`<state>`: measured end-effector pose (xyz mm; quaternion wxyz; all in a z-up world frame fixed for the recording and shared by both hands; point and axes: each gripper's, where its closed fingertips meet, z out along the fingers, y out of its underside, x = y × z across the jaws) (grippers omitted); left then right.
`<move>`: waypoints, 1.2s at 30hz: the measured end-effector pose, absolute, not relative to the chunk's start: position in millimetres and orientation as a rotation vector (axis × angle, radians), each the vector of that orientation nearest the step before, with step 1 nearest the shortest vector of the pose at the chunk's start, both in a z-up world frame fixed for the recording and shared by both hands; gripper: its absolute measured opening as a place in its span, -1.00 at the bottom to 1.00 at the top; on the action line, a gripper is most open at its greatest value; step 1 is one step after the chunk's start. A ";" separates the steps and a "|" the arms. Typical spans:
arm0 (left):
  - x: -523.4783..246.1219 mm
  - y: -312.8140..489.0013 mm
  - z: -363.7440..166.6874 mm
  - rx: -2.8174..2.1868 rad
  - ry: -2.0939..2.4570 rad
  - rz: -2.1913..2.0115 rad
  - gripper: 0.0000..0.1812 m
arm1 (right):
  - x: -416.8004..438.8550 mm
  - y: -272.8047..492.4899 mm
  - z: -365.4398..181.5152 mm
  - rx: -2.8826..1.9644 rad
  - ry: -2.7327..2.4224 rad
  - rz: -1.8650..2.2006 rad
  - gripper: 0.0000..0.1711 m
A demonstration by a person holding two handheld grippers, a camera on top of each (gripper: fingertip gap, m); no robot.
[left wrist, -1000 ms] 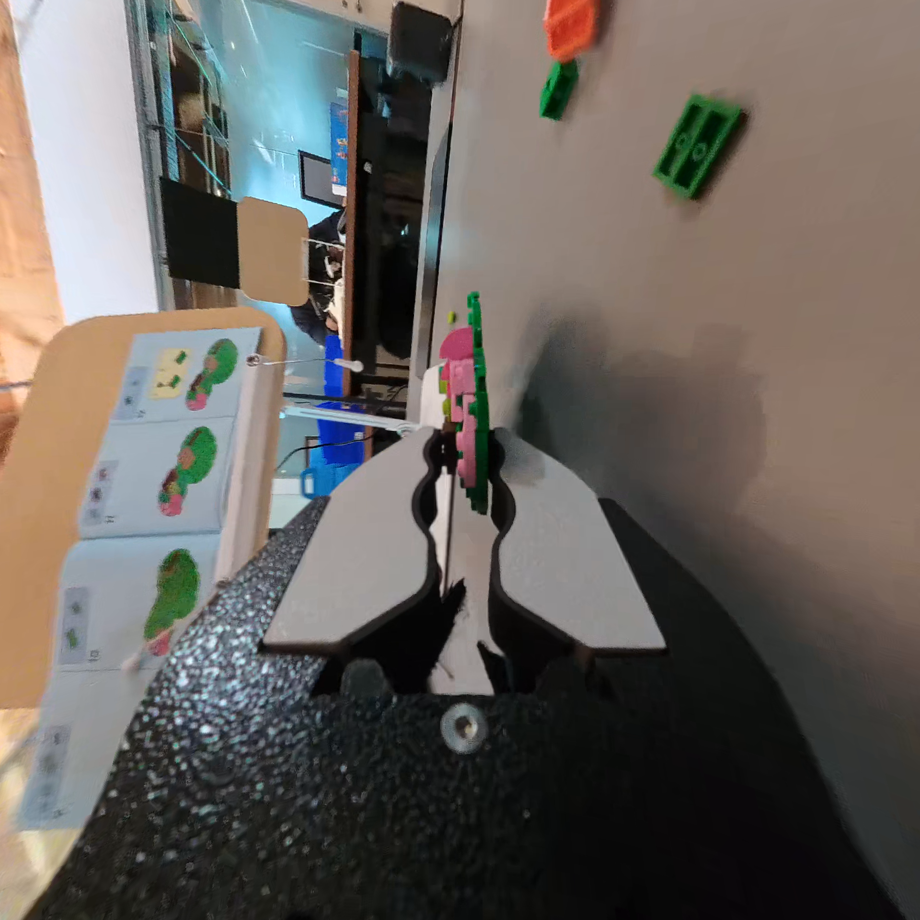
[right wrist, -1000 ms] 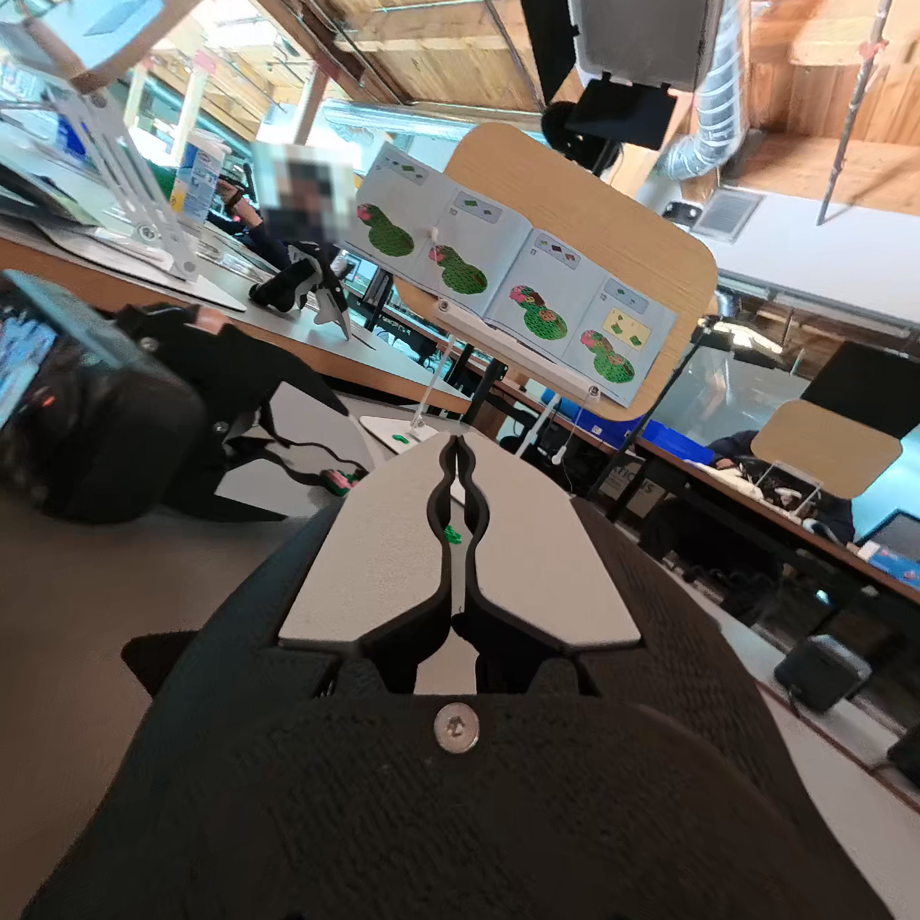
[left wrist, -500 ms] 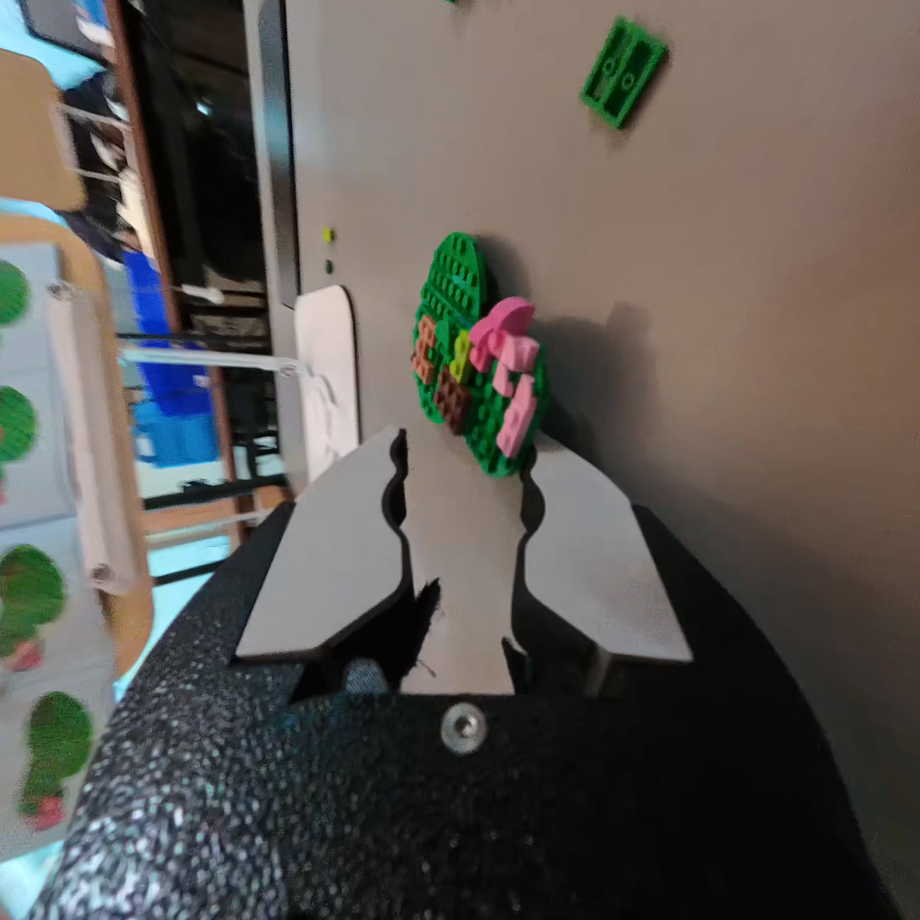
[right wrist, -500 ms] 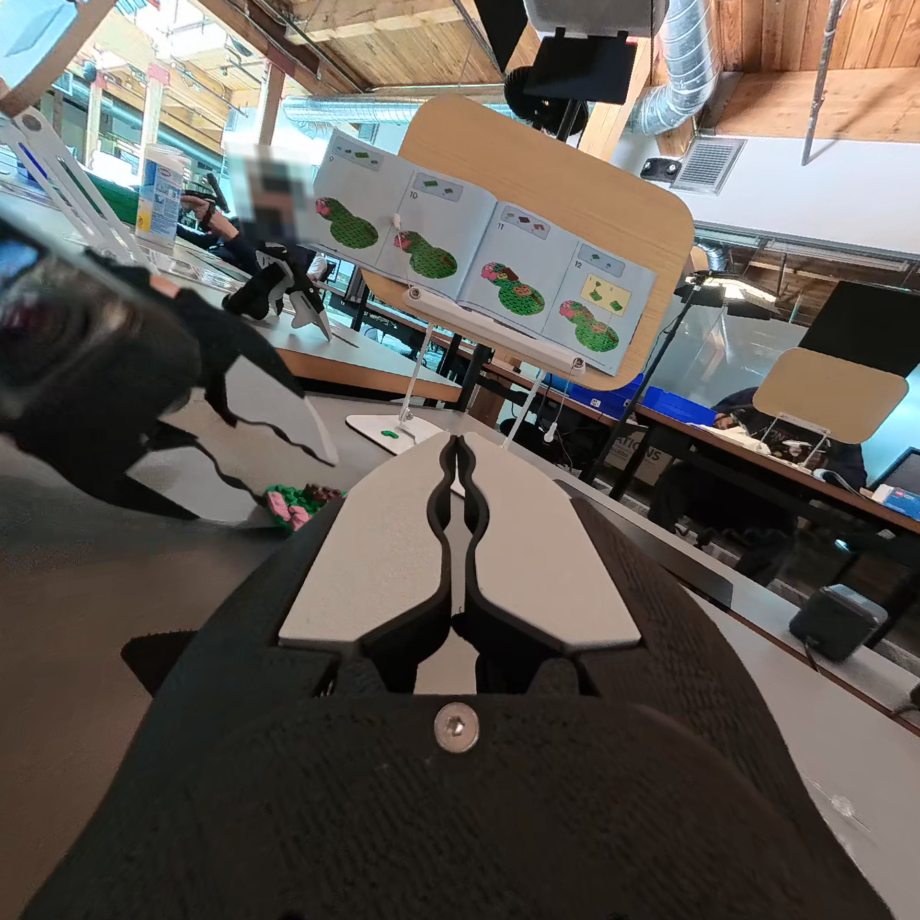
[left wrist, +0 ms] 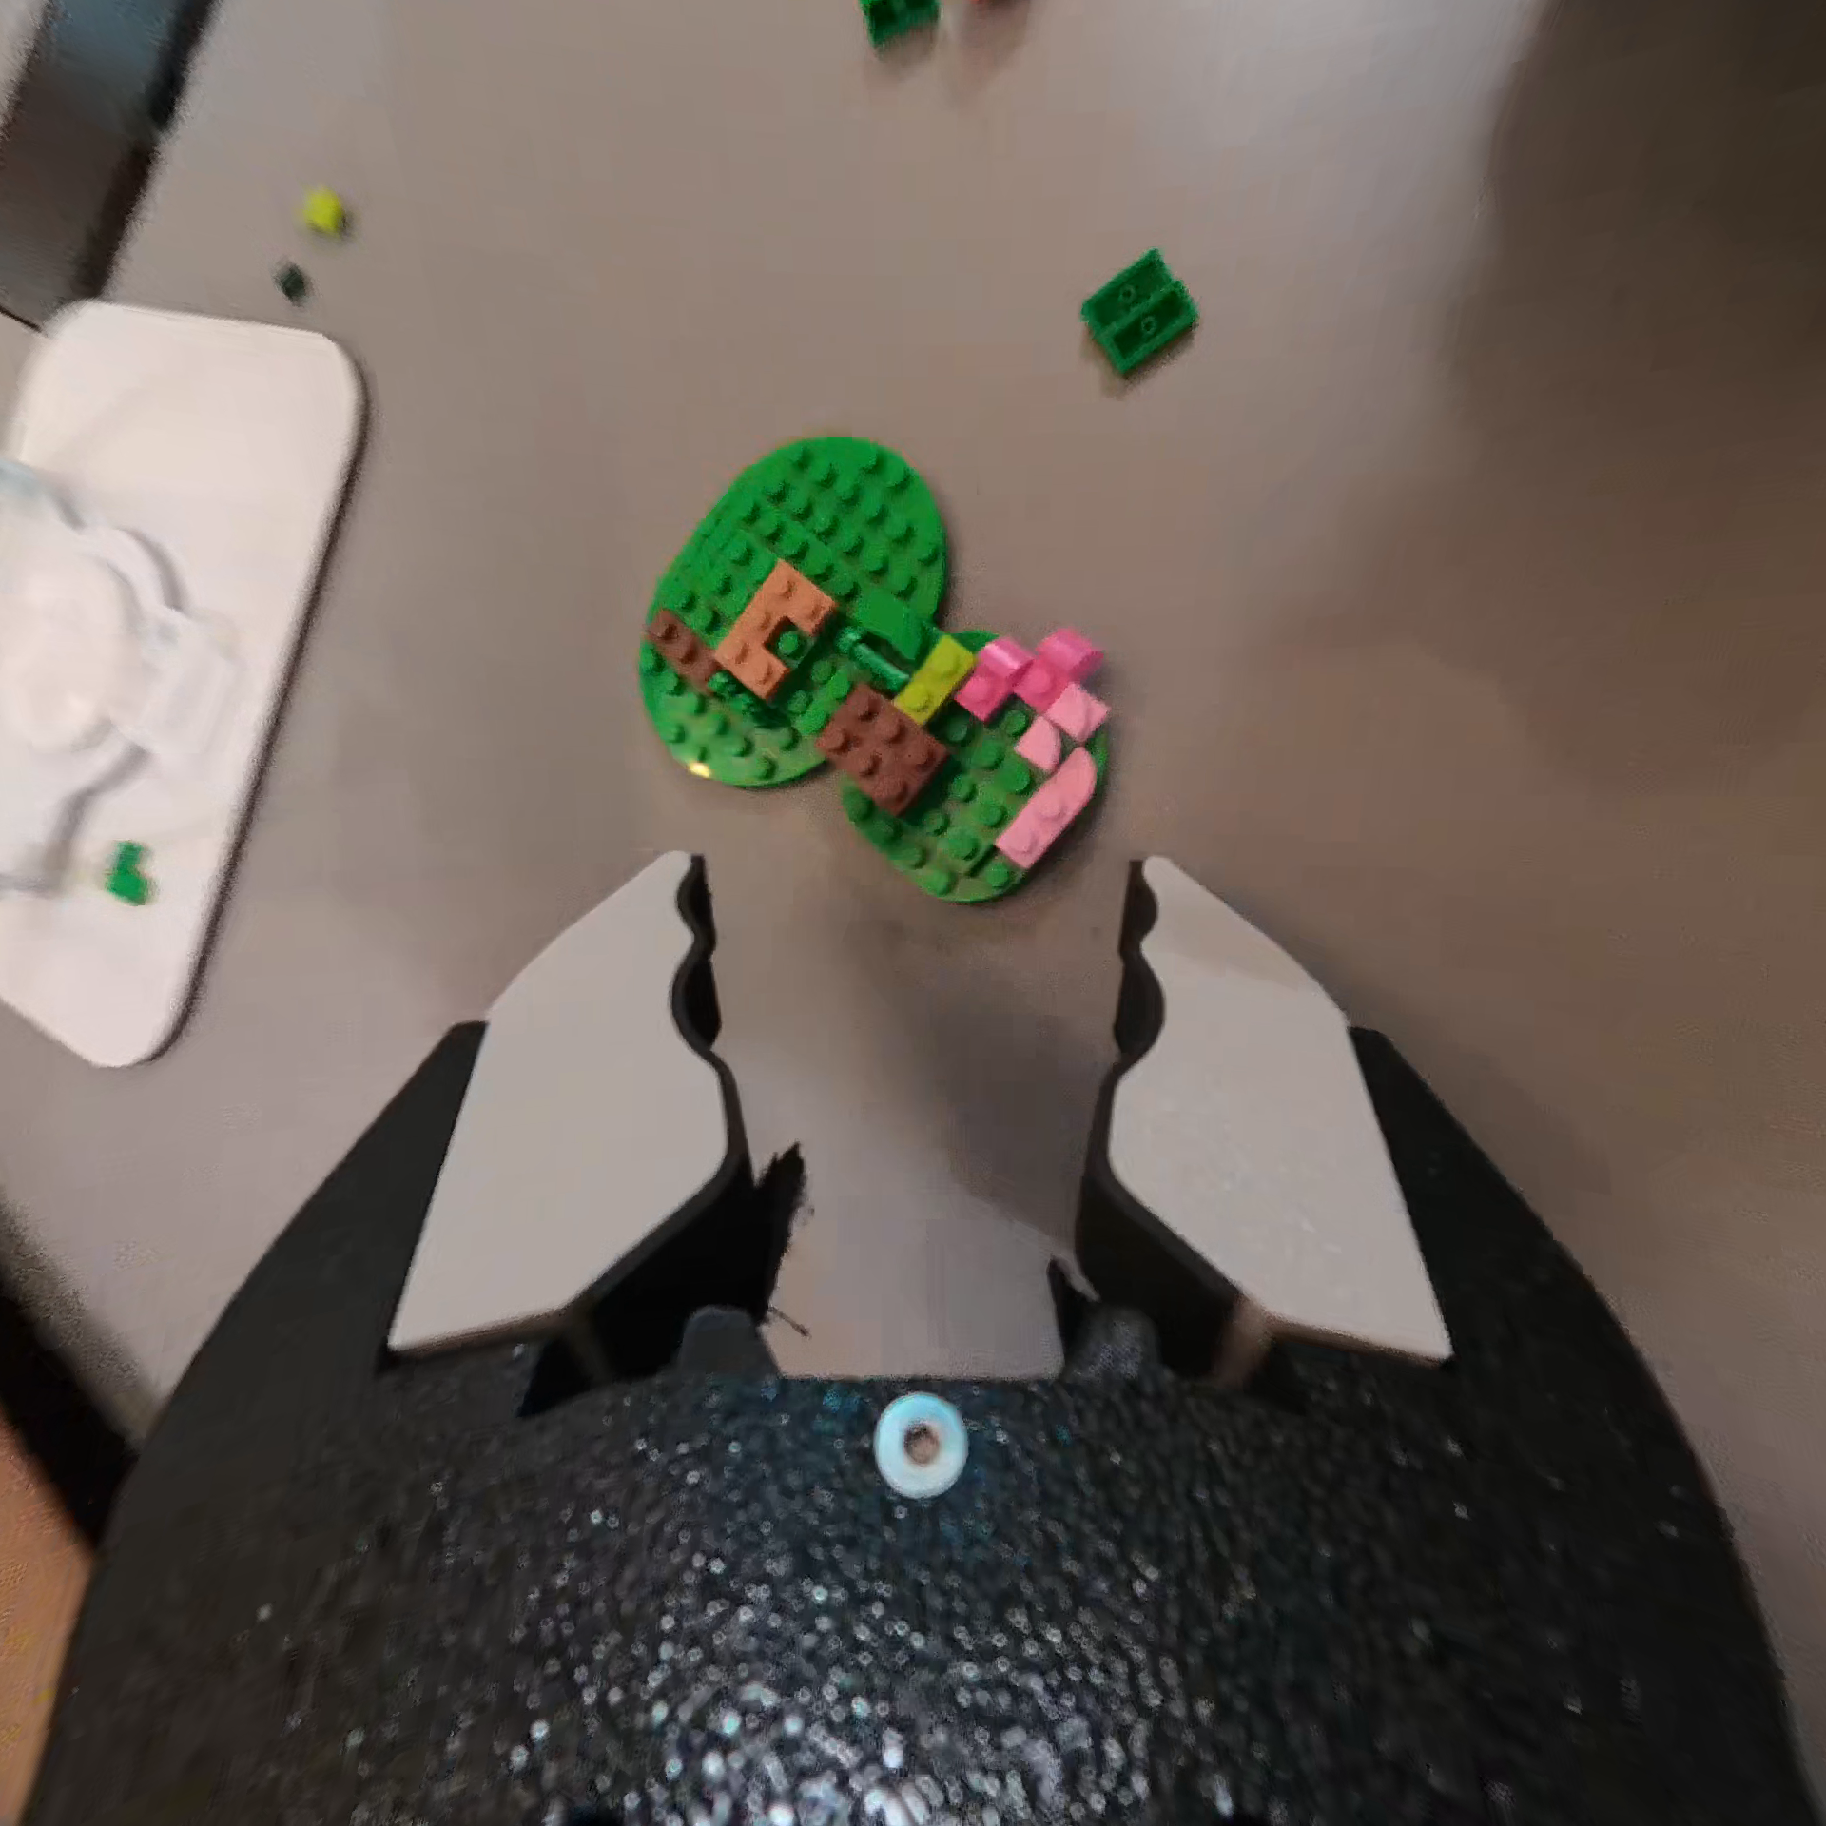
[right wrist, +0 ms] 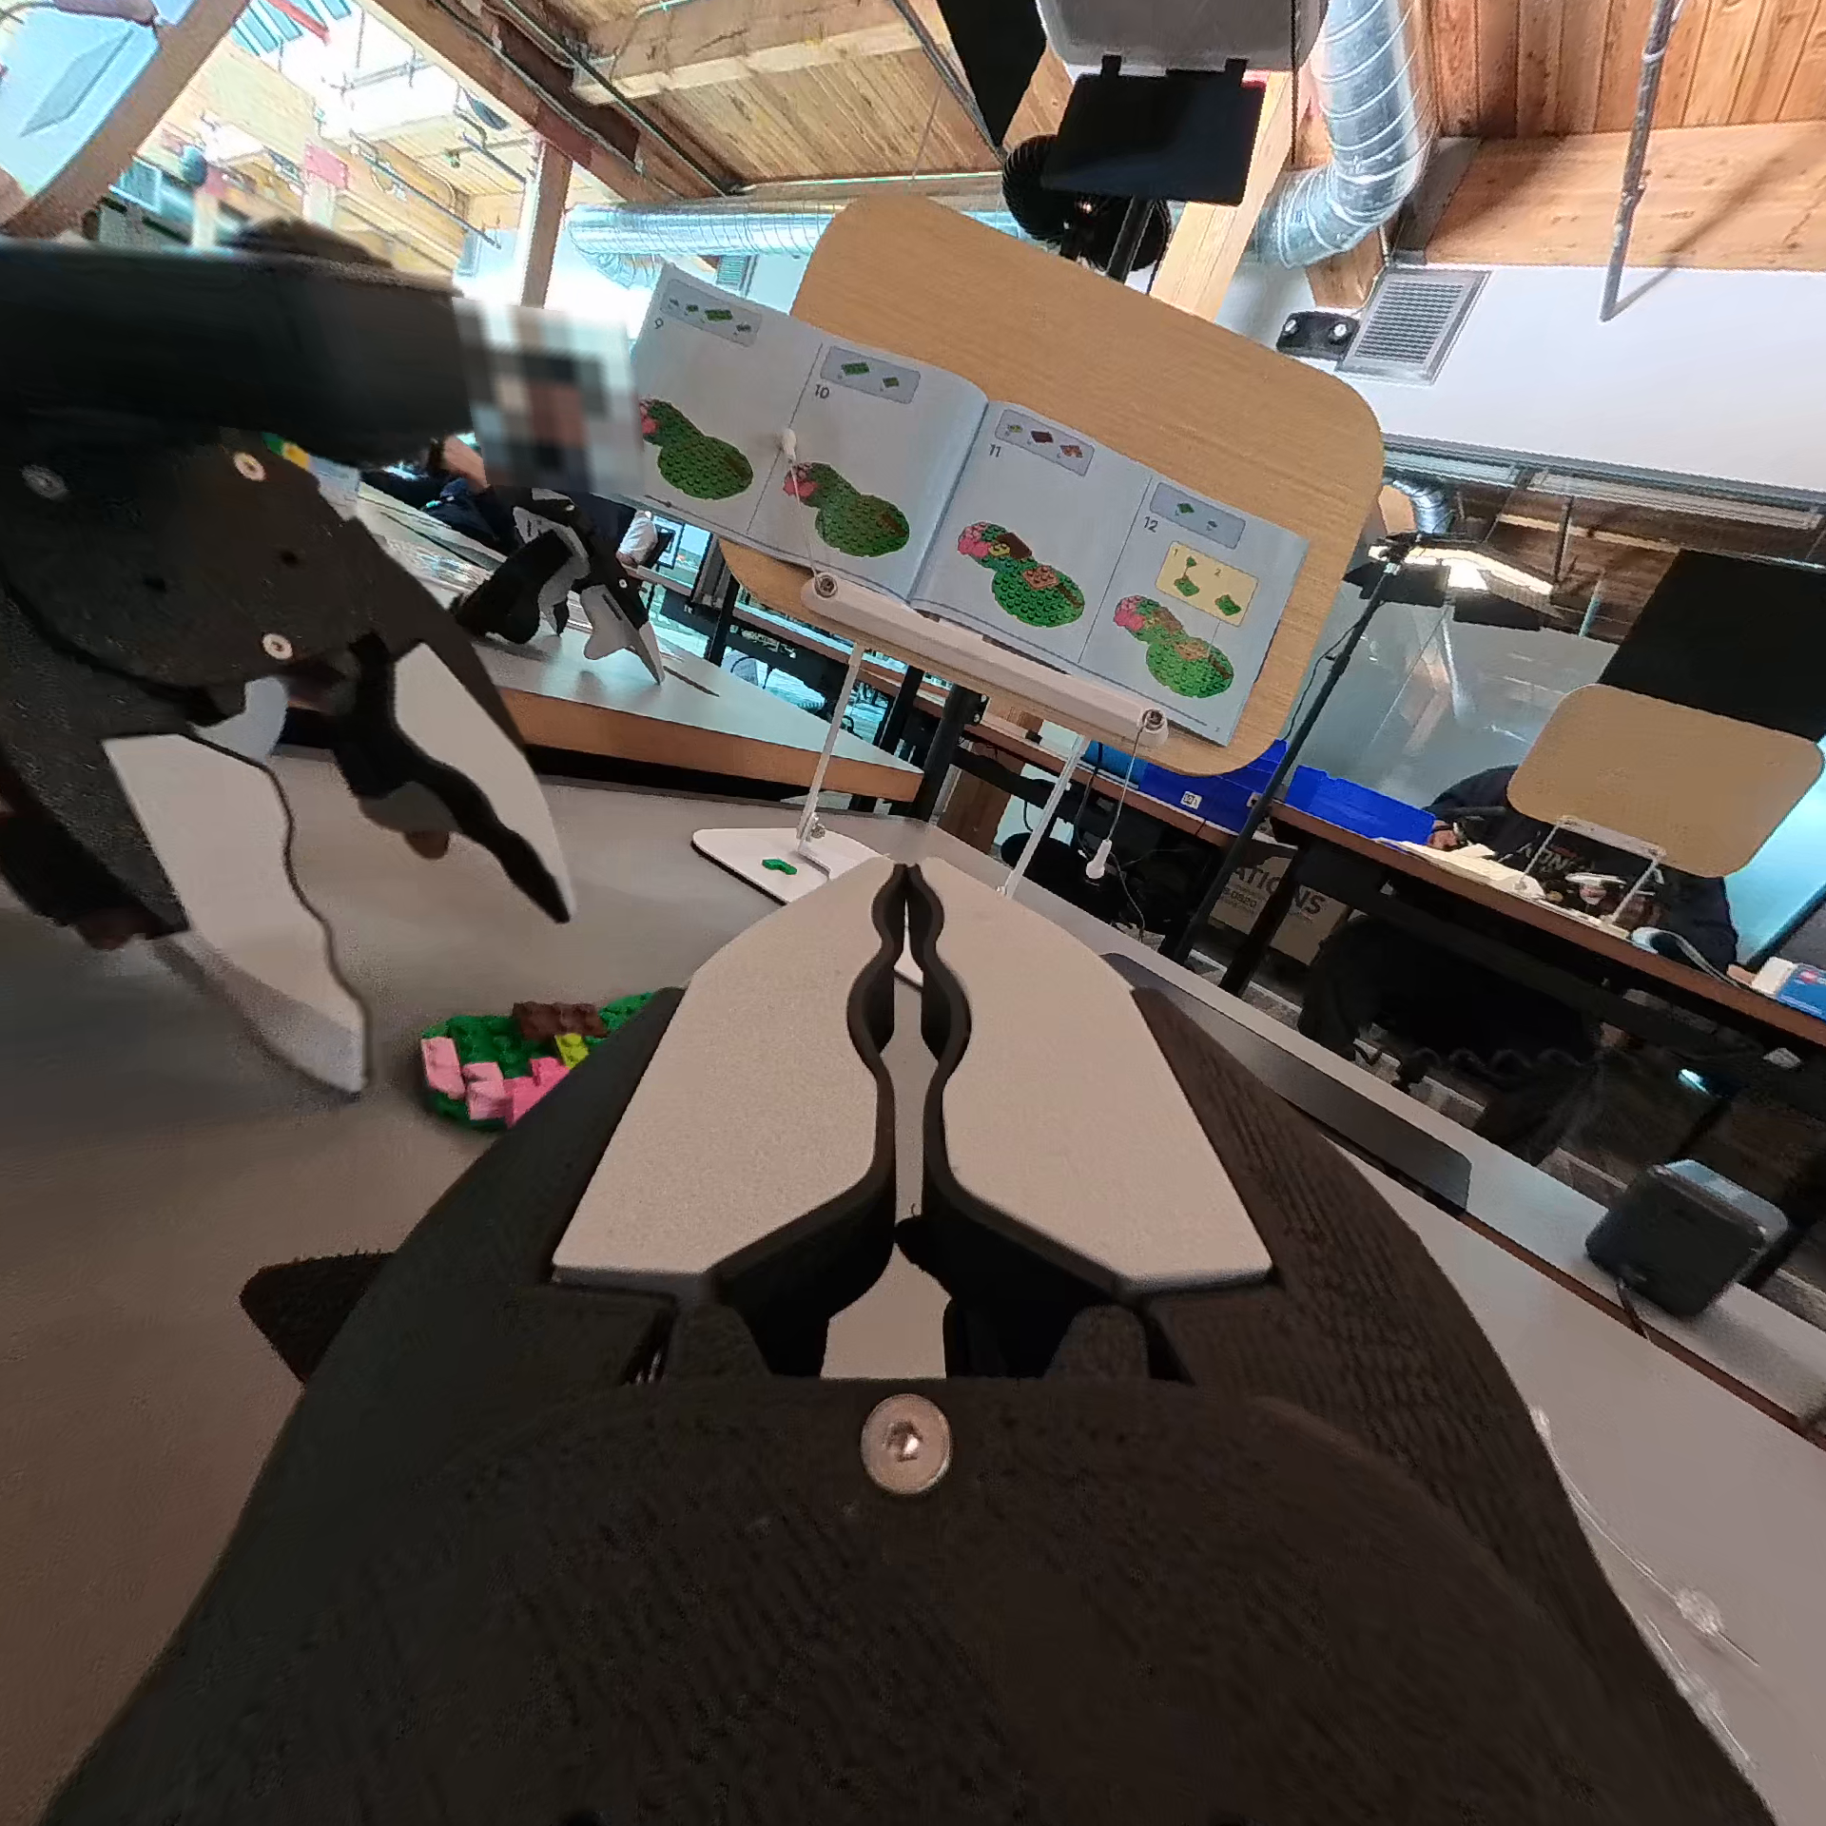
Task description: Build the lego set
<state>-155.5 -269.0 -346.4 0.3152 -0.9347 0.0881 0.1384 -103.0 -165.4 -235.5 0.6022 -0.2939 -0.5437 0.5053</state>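
The lego build [left wrist: 870, 672] is a green double-round plate with brown, orange-brown, lime and pink bricks on it. It lies flat on the grey table [left wrist: 1383, 692]. My left gripper [left wrist: 914, 871] is open and empty, hovering just above the build's near edge and pointing down. In the right wrist view the build [right wrist: 494, 1072] lies low at the left, with the left gripper [right wrist: 455, 993] open above it. My right gripper [right wrist: 904, 874] is shut, with nothing visible between the jaws, and is held to the right of the build.
A loose green brick [left wrist: 1138, 311] lies beyond the build, with small lime [left wrist: 321, 209] and dark green [left wrist: 291, 284] pieces at the far left. The white stand base [left wrist: 168, 642] carries a small green piece [left wrist: 126, 871]. The instruction booklet [right wrist: 968, 514] sits on a wooden board. Tip to tip, the grippers are about 15 centimetres apart.
My left gripper held the build upright by its edge; it has now let go, opened wide and tipped to look down. The build now lies flat on the table. The right gripper stays shut.
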 end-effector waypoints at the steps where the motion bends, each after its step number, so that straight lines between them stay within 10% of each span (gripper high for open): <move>1: -151.2 -268.7 -344.7 -2.456 0.223 0.322 -0.12 | -103.8 -165.9 -235.6 -0.681 -1.259 1.166 -1.00; 14: -281.1 -276.7 -211.2 -1.490 -0.378 1.050 -0.34 | -99.4 -167.8 -235.3 -0.664 -1.272 1.204 -1.00; 28: -293.1 -255.7 -229.0 -1.333 -0.360 0.977 -0.40 | -124.5 -185.3 -244.3 -0.576 -1.408 1.010 -1.00; 36: -315.2 -277.4 -231.0 -1.229 -0.601 0.752 -0.47 | -254.2 -243.5 -152.3 -0.391 -1.498 1.059 -0.88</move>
